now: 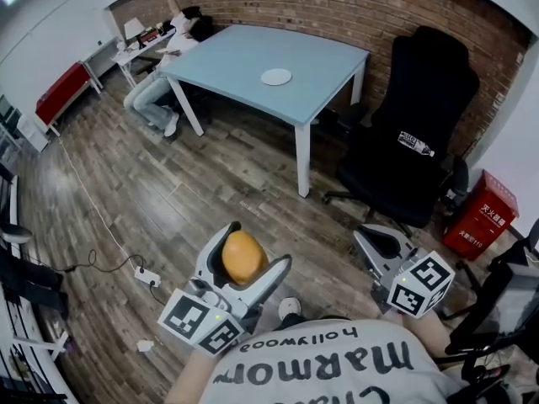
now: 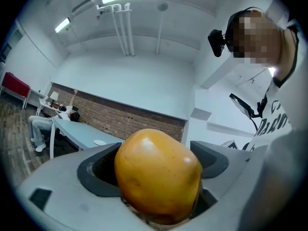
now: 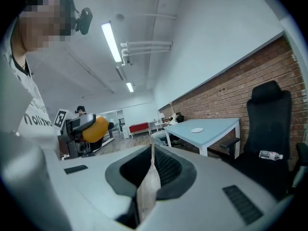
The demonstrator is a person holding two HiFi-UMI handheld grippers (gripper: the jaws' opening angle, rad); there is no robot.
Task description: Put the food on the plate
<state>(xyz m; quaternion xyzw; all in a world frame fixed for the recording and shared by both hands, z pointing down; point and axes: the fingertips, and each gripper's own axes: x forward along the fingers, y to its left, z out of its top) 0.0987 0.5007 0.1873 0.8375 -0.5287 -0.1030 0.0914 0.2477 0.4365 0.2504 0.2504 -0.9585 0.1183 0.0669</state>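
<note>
While the person is standing on the wood floor (image 1: 168,192) well back from the table (image 1: 227,53), the left gripper (image 1: 257,247) is pinching the fruit (image 1: 242,257), and that is the one to watch. The fruit is orange-yellow, smooth and rounded, and it is sitting snug between the two dark pads, jaws pressing on it from both sides. In the left gripper view it is filling the middle of the frame, bulging up above the jaws. It is hanging out in front of the person's chest, above the floor, nowhere near the table.

Over on the other side, the right gripper (image 3: 152,153) is carrying nothing: its jaws are pressed together, pads meeting along a thin seam. It is being held low and to the right, apart from the left one.

The plate (image 1: 275,77), small, white and round, is lying on the pale blue table, towards the far right edge, with nothing on it. The table is standing against the brick wall (image 1: 354,7). A black chair (image 1: 413,133) is standing to the right of the table, and a red box (image 1: 482,213) is sitting beyond it by the wall. At the far corner another person (image 1: 164,82) is sitting by the table's left end.
</note>
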